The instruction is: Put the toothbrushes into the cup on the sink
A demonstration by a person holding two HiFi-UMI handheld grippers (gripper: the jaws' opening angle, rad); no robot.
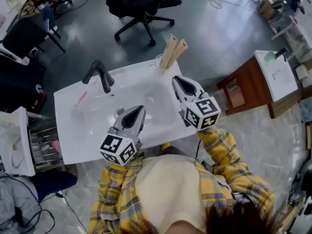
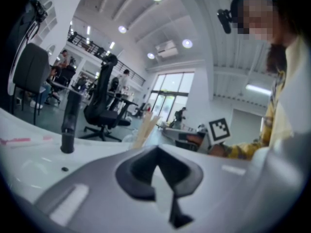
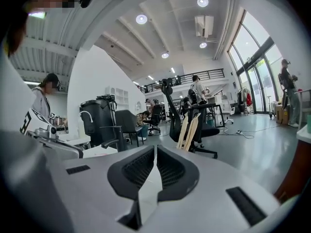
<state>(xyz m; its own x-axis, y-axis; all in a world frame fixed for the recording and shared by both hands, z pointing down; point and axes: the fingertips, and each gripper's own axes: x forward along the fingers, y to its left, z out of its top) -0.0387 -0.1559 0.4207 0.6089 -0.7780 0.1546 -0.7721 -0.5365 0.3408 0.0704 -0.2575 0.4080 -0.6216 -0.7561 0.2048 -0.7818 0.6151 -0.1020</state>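
Two beige toothbrushes [image 1: 173, 51] stand in a clear cup [image 1: 160, 62] at the far right corner of the white sink [image 1: 68, 130]. They also show as beige toothbrushes [image 2: 144, 127] in the left gripper view and beige toothbrushes [image 3: 188, 130] in the right gripper view. A pink toothbrush [image 1: 80, 99] lies on the sink's left ledge, left of the black faucet [image 1: 101, 75]; the left gripper view has this pink toothbrush [image 2: 15, 140] at its left edge. My left gripper [image 1: 140, 109] hovers over the basin's near side, shut and empty. My right gripper [image 1: 176, 79], shut and empty, sits just short of the cup.
A black office chair [image 1: 141, 4] stands on the grey floor beyond the sink. A brown wooden cabinet [image 1: 243, 89] is close on the right. A white shelf unit [image 1: 14, 140] and cables are at the left.
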